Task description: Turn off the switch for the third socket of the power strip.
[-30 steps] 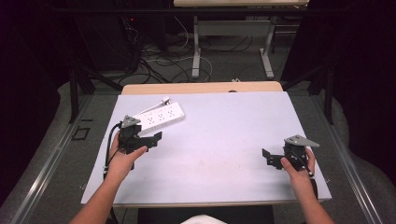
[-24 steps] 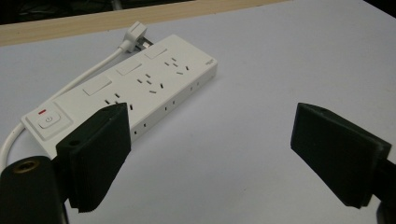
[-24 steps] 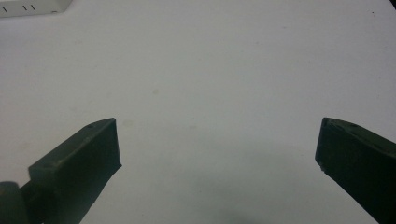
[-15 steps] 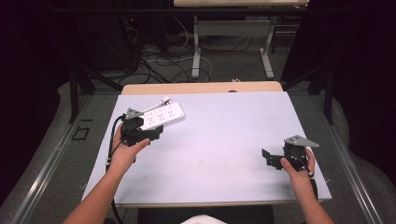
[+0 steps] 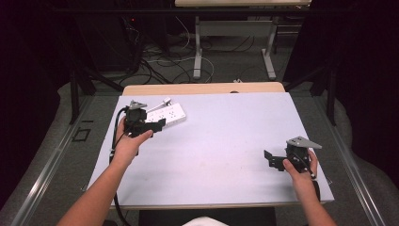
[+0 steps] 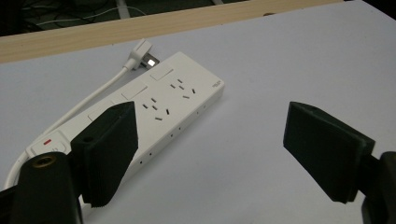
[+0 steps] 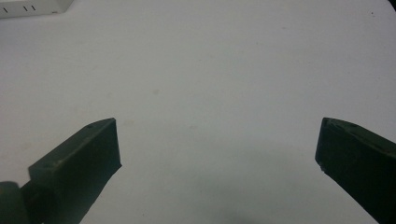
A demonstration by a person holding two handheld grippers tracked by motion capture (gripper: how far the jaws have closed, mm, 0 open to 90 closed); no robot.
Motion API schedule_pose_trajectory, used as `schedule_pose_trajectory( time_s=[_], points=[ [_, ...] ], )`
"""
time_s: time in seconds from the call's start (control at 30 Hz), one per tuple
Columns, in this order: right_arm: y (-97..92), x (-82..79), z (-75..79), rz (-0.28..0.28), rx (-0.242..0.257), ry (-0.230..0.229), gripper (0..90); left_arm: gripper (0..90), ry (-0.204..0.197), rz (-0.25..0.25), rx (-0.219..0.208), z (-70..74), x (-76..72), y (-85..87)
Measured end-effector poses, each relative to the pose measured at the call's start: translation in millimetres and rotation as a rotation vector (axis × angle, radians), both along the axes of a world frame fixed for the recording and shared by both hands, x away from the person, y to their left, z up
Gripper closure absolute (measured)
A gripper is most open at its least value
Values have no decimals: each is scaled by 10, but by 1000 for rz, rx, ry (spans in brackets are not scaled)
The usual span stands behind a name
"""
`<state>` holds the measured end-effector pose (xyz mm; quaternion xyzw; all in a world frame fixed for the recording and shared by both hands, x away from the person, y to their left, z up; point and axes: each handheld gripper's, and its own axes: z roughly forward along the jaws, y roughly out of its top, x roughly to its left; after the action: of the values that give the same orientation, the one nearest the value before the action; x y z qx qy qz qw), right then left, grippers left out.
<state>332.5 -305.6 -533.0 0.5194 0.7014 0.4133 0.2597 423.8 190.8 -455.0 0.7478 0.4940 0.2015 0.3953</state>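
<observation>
Hovering: L tongs [image 6: 210, 154] agape, closing, beside power strip [image 6: 159, 107]; R tongs [image 7: 217, 154] agape.

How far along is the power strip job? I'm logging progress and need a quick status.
Done: little; the power strip lies flat on the table, its plug loose beside it. In hand: the left gripper hovers by the strip, fingers apart and just closing a little, nothing between them. Left: gripping the strip or plug; the right gripper waits open over bare table.
</observation>
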Motion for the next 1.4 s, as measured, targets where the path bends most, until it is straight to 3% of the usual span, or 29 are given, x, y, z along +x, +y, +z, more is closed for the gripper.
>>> schedule_pose_trajectory(
  time_s=[0.13,0.33,0.67,1.07,1.4],
  points=[
    [5,-2,1,-4,8,4,0,179,5,10,-1,9,76,1],
    [1,3,-7,3,-1,5,0,180,33,32,-42,9,170,-17],
    [8,5,-11,0,3,8,0,181,68,52,-42,9,336,-56],
    [7,7,-15,-4,1,14,0,225,79,76,-34,54,488,-118],
    [-4,14,-23,5,1,9,0,278,105,111,-64,83,647,-150]
  ],
)
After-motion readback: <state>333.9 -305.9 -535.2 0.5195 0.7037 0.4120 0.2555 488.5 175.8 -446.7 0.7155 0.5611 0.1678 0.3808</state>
